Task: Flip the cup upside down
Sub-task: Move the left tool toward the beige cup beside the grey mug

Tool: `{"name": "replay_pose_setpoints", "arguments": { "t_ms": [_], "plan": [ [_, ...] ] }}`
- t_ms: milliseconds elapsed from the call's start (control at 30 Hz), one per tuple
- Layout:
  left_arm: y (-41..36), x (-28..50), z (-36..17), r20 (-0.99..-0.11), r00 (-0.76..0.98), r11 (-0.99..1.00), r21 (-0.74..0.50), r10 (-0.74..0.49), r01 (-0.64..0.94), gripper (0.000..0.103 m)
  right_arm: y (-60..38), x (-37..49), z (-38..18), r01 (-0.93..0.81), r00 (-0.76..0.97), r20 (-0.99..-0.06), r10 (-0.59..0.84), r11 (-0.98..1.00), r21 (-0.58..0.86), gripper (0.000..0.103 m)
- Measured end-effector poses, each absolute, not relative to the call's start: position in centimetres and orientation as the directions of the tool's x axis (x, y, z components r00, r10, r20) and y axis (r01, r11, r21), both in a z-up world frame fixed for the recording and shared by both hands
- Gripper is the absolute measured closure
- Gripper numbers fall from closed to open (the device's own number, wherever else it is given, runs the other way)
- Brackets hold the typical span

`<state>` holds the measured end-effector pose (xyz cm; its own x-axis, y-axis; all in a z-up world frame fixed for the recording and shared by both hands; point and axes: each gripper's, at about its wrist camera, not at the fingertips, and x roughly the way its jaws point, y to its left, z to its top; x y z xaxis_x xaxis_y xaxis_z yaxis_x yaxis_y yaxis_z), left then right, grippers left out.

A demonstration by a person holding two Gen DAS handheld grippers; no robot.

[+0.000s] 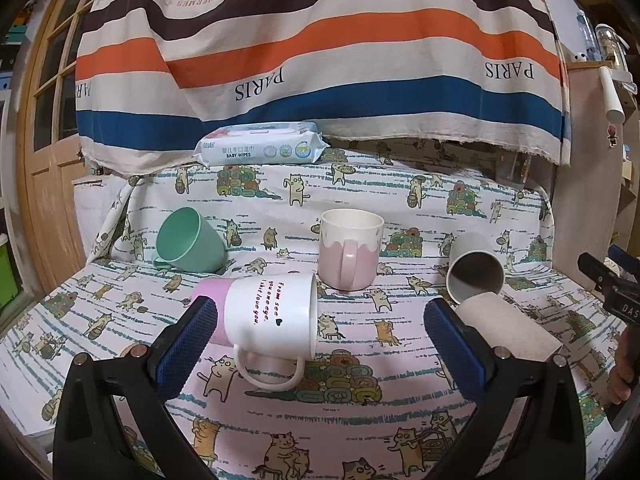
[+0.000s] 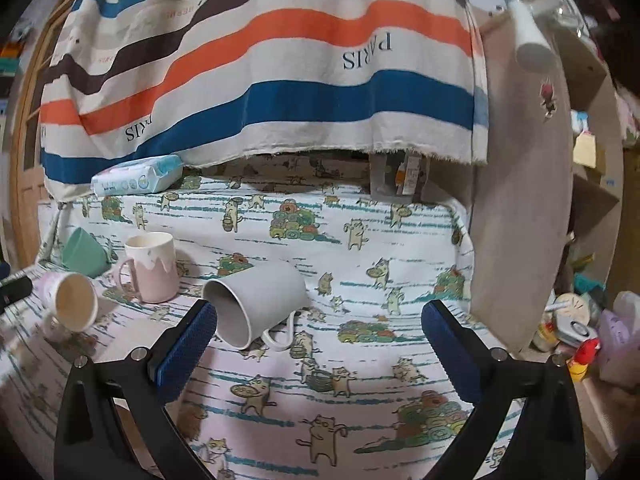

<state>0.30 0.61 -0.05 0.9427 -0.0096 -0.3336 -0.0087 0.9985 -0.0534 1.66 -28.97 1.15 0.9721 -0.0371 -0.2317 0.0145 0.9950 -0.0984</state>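
Observation:
A white and pink mug with red writing (image 1: 264,316) lies on its side, mouth to the right, handle toward me. My left gripper (image 1: 320,320) is open, its left pad beside the mug's pink base. A pink mug with a cream rim (image 1: 348,254) stands upright behind it. A green cup (image 1: 188,240) lies tipped at the left. A grey mug (image 1: 476,272) lies on its side at the right. In the right wrist view my right gripper (image 2: 320,320) is open, with the grey mug (image 2: 256,300) lying just inside its left pad.
A cat-print cloth (image 1: 320,420) covers the table. A pack of baby wipes (image 1: 260,146) lies at the back under a hanging striped cloth (image 1: 320,40). A cardboard tube (image 1: 512,332) lies by the left gripper's right finger. Shelves with clutter (image 2: 580,320) stand at the right.

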Motion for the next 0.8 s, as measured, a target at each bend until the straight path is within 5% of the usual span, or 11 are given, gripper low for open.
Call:
{"name": "replay_pose_setpoints", "arguments": {
  "t_ms": [133,800],
  "plan": [
    [0.3,0.2,0.0,-0.33,0.944,0.999,-0.035,-0.002,-0.01,0.0,-29.3,2.7,0.8,0.008,0.954,-0.297,-0.031,0.997,-0.079,0.0],
    [0.2,-0.1,0.3,-0.312,0.95,0.999,-0.028,0.014,-0.024,0.0,-29.8,2.0,0.8,-0.02,0.96,-0.279,0.007,0.999,-0.045,0.0]
  ]
}}
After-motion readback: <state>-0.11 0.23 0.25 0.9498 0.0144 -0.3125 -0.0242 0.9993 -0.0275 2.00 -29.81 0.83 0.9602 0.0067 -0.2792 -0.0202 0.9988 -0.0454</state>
